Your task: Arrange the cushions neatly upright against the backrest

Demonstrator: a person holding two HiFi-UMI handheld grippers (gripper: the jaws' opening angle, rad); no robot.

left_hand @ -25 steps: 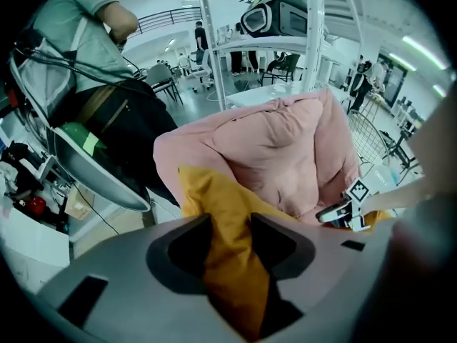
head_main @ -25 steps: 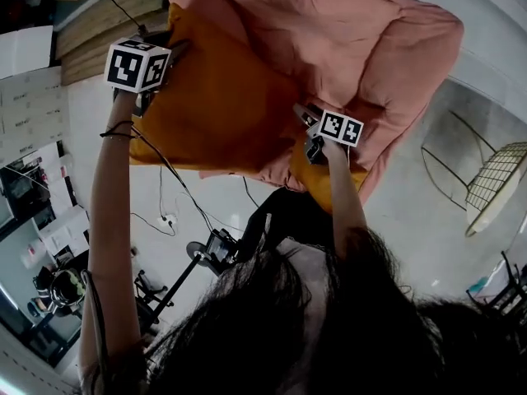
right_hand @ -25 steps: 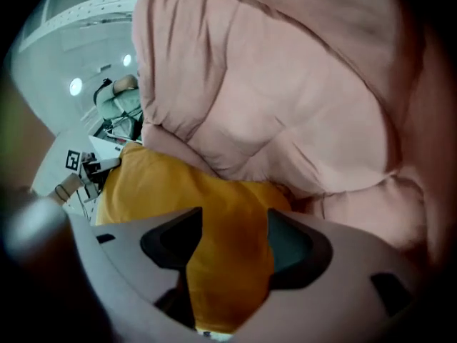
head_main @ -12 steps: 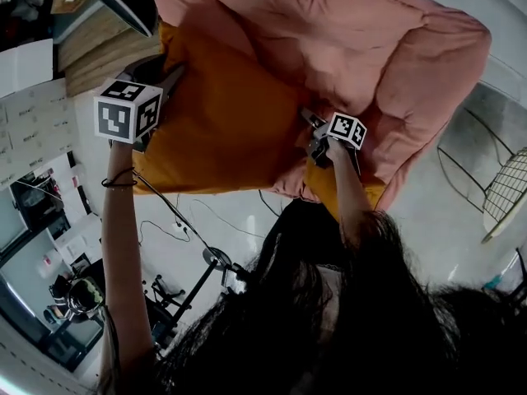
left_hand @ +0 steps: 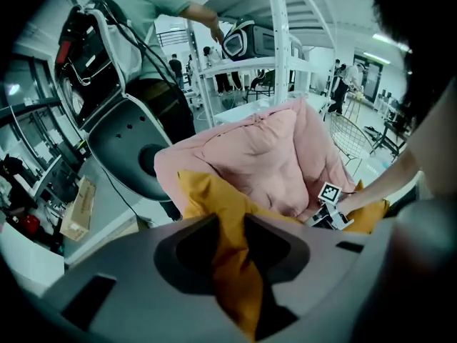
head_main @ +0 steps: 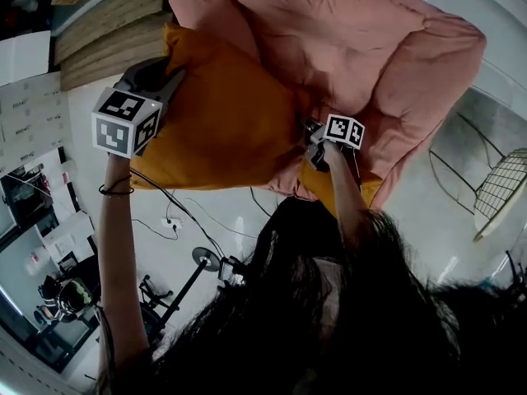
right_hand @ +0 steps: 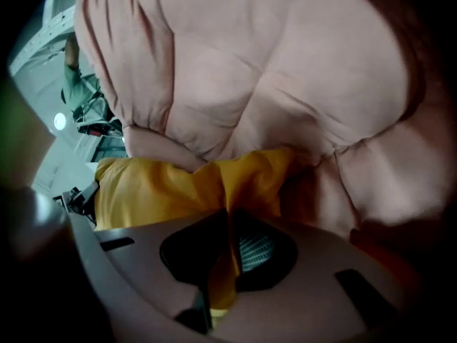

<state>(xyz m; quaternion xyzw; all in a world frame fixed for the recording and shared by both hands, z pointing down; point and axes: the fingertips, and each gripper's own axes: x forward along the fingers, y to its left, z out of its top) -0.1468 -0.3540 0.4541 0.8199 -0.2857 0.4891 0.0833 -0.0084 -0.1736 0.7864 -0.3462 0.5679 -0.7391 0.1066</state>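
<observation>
A big orange cushion [head_main: 222,122] lies across the seat of a pink padded lounge chair [head_main: 370,39]. At the cushion's left edge, my left gripper [head_main: 167,78] has just been closing its jaws. In the left gripper view that gripper [left_hand: 232,243] pinches a fold of the orange cushion [left_hand: 214,191] in front of the pink chair [left_hand: 264,148]. My right gripper [head_main: 312,135] sits at the cushion's right corner, its jaws also just closed. In the right gripper view it [right_hand: 230,243] nips the orange cushion [right_hand: 157,188] below the pink chair [right_hand: 250,63]. More orange fabric [head_main: 329,189] shows under my right wrist.
A wire-frame chair [head_main: 494,192] stands on the floor to the right. A tripod stand [head_main: 206,262] and cables lie on the floor below the cushion. Behind the chair are a white shelf rack [left_hand: 275,48], a black chair shell [left_hand: 128,141] and a person [left_hand: 157,13].
The right gripper's jaws have shut on the cushion's right corner. The left gripper has shifted down and left in the head view with the cushion's edge between its jaws.
</observation>
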